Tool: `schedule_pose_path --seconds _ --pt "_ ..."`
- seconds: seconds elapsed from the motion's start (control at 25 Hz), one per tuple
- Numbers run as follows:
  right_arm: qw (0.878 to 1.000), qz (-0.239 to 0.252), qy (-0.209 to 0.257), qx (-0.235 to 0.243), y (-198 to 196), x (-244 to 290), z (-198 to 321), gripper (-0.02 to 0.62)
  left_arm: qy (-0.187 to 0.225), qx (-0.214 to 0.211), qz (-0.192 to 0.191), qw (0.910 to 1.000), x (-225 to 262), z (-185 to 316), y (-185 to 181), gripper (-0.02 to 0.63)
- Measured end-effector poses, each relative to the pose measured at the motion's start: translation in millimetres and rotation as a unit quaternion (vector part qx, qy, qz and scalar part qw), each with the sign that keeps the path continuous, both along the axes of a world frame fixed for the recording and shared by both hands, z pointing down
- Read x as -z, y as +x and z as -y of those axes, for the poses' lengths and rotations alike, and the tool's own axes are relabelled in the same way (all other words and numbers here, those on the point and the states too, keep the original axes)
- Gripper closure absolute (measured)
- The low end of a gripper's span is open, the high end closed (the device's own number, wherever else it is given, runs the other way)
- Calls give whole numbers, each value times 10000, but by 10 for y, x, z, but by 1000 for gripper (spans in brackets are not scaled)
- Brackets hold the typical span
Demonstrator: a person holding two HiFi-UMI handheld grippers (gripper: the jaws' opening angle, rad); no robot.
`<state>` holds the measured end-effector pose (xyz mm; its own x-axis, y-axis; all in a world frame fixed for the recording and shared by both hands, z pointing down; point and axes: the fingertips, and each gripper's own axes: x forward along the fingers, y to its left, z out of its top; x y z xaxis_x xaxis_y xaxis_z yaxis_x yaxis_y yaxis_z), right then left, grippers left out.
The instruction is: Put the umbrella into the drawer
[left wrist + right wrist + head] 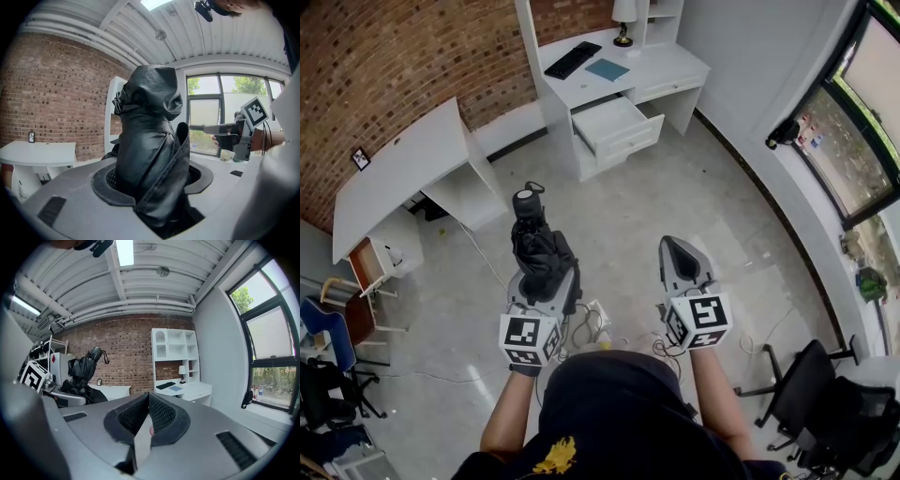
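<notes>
holds the folded black umbrella (538, 246) in the left gripper (542, 279), clamped round the bunched canopy, so spread fairly wide only by the thick fabric pressed between the tongs. points the handle end (527, 199) forward and slightly up, away from the body; probably carried that way to lead with the slim end on reaching the drawer (617, 129).

keeps the right gripper (677, 247) alongside, apart from the umbrella, tongs drawn together on nothing. likely left free for steadying the load or for pushing the drawer in afterwards.

hangs in mid-air over the pale floor (694, 187), well apart from the goal. needs a walk across to the white desk (675, 66) by the far wall, where the drawer stands pulled out at the front edge, seemingly bare inside. shows a keyboard (572, 60), a blue pad (607, 69) and a lamp (624, 19) on the desk top, toward its back edge.

elsewhere: brick wall (384, 66) behind a second white table (403, 173) at left, windows (853, 141) along the right, a black office chair (802, 394) at lower right, loose cable (480, 255) across the floor.
</notes>
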<state>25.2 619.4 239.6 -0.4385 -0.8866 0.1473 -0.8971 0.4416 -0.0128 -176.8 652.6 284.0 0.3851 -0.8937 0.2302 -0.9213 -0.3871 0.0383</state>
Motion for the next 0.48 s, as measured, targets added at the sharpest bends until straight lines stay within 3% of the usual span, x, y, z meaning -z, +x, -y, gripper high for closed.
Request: schedule_pose_path --seconds 0.48 --pt "9997 -69 -218 12 -155 -119 24 595 -67 15 -32 10000 -44 27 -160 337"
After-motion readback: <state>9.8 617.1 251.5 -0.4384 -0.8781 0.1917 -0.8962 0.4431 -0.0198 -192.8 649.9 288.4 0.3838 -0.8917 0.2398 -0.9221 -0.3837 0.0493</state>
